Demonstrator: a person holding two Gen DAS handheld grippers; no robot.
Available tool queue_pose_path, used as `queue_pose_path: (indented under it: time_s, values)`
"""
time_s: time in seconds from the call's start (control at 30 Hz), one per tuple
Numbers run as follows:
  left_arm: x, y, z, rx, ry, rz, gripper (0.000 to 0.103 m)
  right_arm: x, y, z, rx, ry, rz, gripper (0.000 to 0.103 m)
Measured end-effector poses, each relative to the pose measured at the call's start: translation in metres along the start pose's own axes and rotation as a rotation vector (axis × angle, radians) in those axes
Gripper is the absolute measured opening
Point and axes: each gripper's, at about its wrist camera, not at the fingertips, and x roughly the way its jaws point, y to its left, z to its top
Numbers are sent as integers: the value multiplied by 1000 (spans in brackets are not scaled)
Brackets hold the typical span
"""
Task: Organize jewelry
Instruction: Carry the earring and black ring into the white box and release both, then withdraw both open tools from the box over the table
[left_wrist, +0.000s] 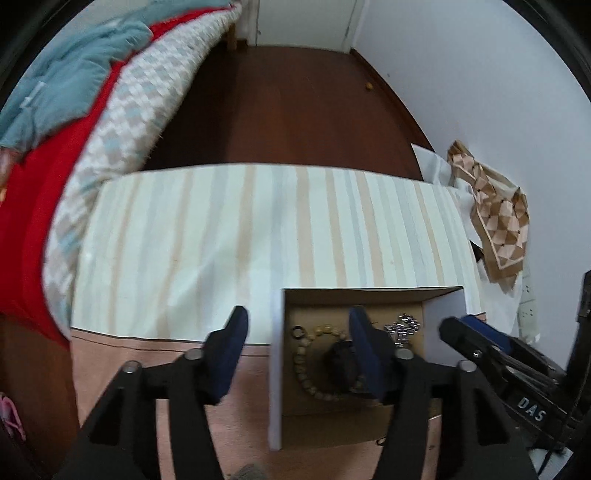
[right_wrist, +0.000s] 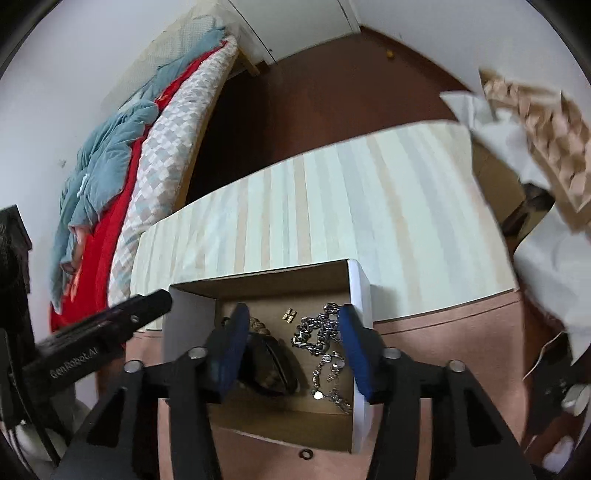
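Left gripper (left_wrist: 299, 321) jaws apart, nothing between the pads, straddling the left wall of an open cardboard box (left_wrist: 277, 369). Right gripper (right_wrist: 291, 317) likewise parted and empty, over the box interior. Inside: beaded bracelet (left_wrist: 314, 384), dark ring (left_wrist: 298, 331), silver chain (right_wrist: 314, 336), small gold clasp (right_wrist: 289, 315), a dark object (right_wrist: 269, 365). Another ring (right_wrist: 306, 453) lies outside on the pink tabletop (right_wrist: 443, 332), by the striped cloth (left_wrist: 258, 229).

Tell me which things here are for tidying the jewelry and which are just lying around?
For the job:
cardboard box
beaded bracelet
silver chain
small gold clasp
small dark ring on the table beside the box

Just lying about:
striped cloth
bed with red blanket
patterned scarf
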Motion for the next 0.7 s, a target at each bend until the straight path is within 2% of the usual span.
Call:
queue_pose_path:
  time_s: [0.07, 0.1, 0.13, 0.27, 0.3, 0.33, 0.37, 0.43, 0.6, 0.7]
  values:
    - [-8, 3, -8, 4, -24, 37, 65, -8, 7, -7, -46, -9, -76, 58]
    - [-11, 5, -13, 4, -34, 56, 70, -12, 11, -11, -72, -19, -135, 71]
    - [-14, 6, -17, 5, -44, 73, 73, -16, 12, -14, -90, -27, -170, 77]
    - [-25, 10, -39, 6, -73, 116, 76, -26, 22, -29, -152, -39, -249, 84]
    - [-28, 11, -43, 9, -80, 126, 84, -28, 25, -33, -169, -41, -276, 88]
    - [-30, 10, -47, 12, -85, 137, 91, -31, 26, -37, -178, -45, -303, 97]
    - [-34, 10, -53, 20, -95, 152, 93, -34, 27, -41, -184, -48, -332, 100]
    - [-39, 9, -60, 30, -103, 171, 99, -38, 29, -49, -194, -51, -364, 100]
    - [-59, 4, -78, 41, -137, 192, 100, -59, 34, -70, -199, -83, -418, 103]
    - [-78, 0, -87, 44, -166, 192, 101, -76, 40, -78, -195, -104, -417, 103]
